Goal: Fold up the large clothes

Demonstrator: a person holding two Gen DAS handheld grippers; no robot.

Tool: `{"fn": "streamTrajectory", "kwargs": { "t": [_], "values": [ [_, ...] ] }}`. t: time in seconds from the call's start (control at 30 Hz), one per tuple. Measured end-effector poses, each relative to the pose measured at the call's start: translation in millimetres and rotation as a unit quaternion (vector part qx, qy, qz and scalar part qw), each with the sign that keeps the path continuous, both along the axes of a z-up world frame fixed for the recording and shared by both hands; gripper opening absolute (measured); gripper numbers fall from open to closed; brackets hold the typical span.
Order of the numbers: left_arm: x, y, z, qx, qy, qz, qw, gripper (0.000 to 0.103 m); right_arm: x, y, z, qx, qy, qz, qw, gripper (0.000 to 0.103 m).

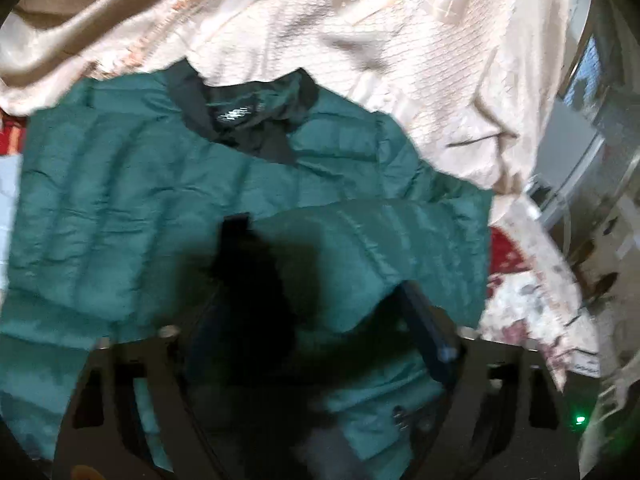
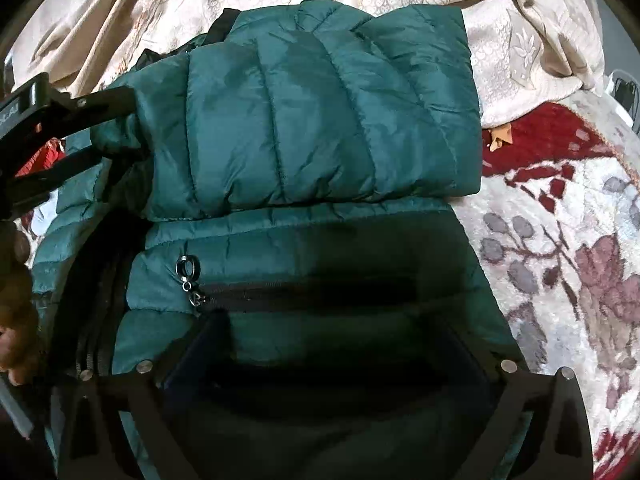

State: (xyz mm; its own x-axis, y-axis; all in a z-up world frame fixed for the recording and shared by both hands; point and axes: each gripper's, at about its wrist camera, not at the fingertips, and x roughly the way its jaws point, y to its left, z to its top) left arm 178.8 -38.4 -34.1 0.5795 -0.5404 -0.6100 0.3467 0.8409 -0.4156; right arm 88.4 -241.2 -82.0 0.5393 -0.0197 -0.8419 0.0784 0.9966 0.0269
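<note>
A teal quilted puffer jacket [image 1: 132,200] with a black collar [image 1: 248,120] lies spread on a bed. In the right wrist view one sleeve [image 2: 304,112] is folded across the jacket body [image 2: 304,248], above a zipped pocket [image 2: 320,290]. My left gripper [image 1: 320,276] is shut on the sleeve's cuff end; it also shows in the right wrist view [image 2: 120,128], pinching the cuff at the left. My right gripper [image 2: 332,336] hovers open just above the lower body of the jacket, holding nothing.
A cream embroidered bedspread [image 1: 400,40] is bunched beyond the collar. A red and white floral blanket [image 2: 560,240] lies right of the jacket. The bed edge and room furniture [image 1: 580,128] are at the far right.
</note>
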Motion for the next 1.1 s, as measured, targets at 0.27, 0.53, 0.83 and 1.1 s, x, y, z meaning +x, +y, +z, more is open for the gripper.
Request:
{"fn": "streamTrajectory", "kwargs": {
  "t": [0.27,0.53,0.83,1.1],
  "values": [
    [-10,20,11,-0.015,-0.017,0.001,0.9997,0.006,-4,-2,-2,-0.003,-0.001,0.002,1.0,0.103],
    [-5,95,43,0.008,-0.052,0.053,0.9972,0.006,-4,0,-2,-0.004,0.0,0.002,1.0,0.103],
    [32,171,14,0.059,0.018,0.142,0.9879,0.025,-5,-3,-3,0.005,0.001,0.003,1.0,0.103],
    [-17,182,45,0.102,-0.066,0.28,0.9521,0.052,-13,-19,62,0.021,-0.142,-0.012,0.99,0.1]
  ]
}}
